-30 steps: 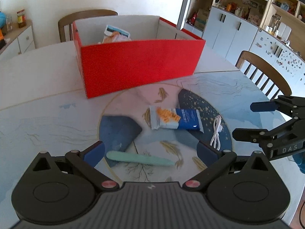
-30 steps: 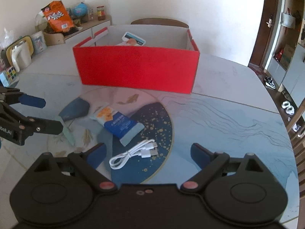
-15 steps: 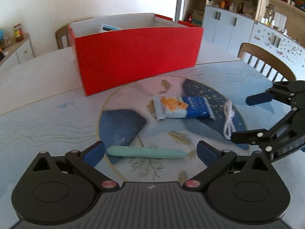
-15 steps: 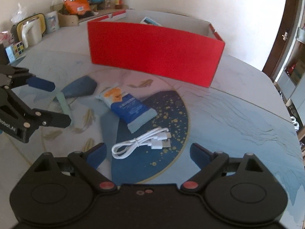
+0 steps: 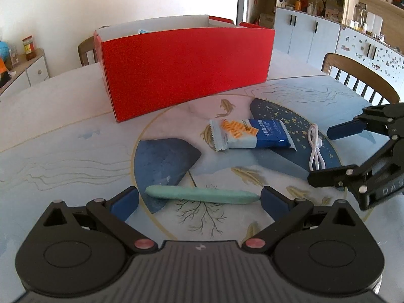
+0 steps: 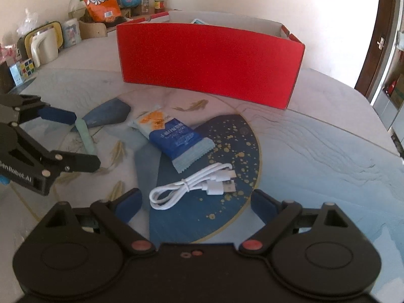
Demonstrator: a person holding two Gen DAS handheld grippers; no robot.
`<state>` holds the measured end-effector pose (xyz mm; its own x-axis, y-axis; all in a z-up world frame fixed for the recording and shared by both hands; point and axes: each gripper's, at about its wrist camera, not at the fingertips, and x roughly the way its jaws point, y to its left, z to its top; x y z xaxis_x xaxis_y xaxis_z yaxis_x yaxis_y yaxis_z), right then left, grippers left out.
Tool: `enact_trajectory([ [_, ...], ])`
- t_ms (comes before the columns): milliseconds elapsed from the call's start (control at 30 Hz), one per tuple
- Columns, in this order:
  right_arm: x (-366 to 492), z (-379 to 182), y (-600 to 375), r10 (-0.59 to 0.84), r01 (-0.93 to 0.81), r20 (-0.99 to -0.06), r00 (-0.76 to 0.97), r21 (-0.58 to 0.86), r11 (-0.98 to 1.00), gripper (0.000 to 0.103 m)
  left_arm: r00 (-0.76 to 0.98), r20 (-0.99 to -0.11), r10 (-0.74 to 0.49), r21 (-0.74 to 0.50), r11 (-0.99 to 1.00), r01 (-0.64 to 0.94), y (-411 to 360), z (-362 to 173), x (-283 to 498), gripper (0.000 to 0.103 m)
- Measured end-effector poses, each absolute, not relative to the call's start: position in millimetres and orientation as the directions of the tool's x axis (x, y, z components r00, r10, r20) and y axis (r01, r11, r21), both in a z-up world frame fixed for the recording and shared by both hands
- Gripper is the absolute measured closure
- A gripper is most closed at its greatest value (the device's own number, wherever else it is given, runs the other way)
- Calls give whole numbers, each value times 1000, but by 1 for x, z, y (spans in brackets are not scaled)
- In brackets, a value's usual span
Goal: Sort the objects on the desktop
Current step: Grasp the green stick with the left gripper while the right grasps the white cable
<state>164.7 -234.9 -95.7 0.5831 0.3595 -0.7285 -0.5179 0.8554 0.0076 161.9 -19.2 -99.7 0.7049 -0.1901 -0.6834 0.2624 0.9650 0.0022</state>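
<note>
A mint-green pen lies crosswise on the table between the open fingers of my left gripper, and the pads do not touch it. A coiled white cable lies just ahead of my right gripper, whose wide jaws are closing with nothing pressed between them. A blue-and-white snack packet lies between the two grippers. Behind it stands an open red box with a packet inside. Each view also shows the other gripper: right gripper, left gripper.
The round patterned table carries everything. A wooden chair stands at its right and another behind the box. A sideboard with a snack bag, a jug and a puzzle cube runs along the left wall.
Both grippers have sunk toward the table, so the pen and the cable look nearer and the box's inside is mostly hidden. Nothing on the table has moved.
</note>
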Motion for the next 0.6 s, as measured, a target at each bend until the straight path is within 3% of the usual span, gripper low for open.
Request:
enact_trajectory([
  [400, 171, -97, -234, 373, -518, -715, 592, 17, 855, 11, 712, -669, -212, 20, 953, 303, -17, -102, 168, 0],
  [533, 170, -96, -233, 377, -519, -708, 597, 17, 854, 15, 710, -666, -230, 20, 945, 325, -16, -103, 169, 0],
  [600, 171, -95, -233, 378, -517, -704, 601, 17, 856, 22, 711, -664, -232, 20, 945, 327, -16, -103, 169, 0],
])
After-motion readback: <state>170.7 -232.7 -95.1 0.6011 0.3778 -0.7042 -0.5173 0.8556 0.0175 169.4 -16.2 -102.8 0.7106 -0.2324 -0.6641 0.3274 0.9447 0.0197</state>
